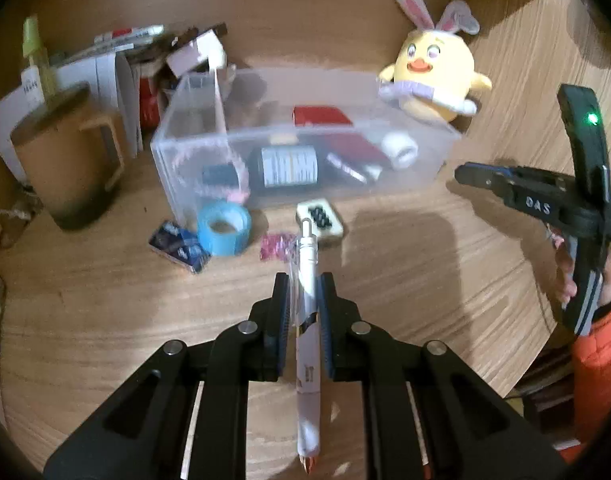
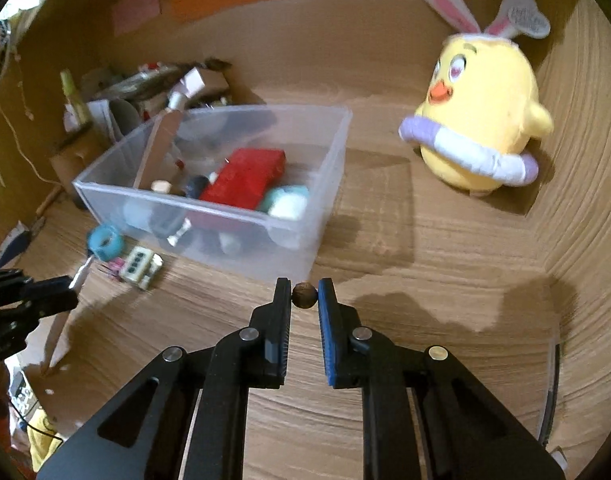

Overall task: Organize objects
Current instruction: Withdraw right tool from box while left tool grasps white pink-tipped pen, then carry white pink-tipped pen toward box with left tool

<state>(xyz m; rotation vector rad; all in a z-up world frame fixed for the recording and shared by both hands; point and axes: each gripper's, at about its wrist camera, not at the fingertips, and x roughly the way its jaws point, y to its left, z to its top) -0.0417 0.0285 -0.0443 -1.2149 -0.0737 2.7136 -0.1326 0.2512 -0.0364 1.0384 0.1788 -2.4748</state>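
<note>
Left gripper (image 1: 304, 292) clamped on a white pen (image 1: 306, 280), barrel running lengthwise between the pads, clicker end aimed at 12 o'clock. Directly ahead of that tip on the wooden table (image 1: 425, 280): a cream tile with dark dots (image 1: 320, 217), with a pink glittery scrap (image 1: 274, 245) just beside it at 9 o'clock. Further toward 9 o'clock, a blue tape roll (image 1: 224, 229) touching a dark blue packet (image 1: 180, 246). Beyond these, at 12 o'clock, a clear plastic bin (image 1: 425, 160) already holding a dark bottle (image 1: 285, 168), a red box (image 1: 321, 115) and a white roll (image 1: 399, 147). Brown mug (image 1: 71, 152) at 10 o'clock, yellow chick plush (image 1: 435, 76) at 1 o'clock.

Right gripper (image 2: 304, 294) pinched on a small brown ball (image 2: 304, 295) at the fingertips, near the bin's front corner, table bare toward 3 o'clock.
</note>
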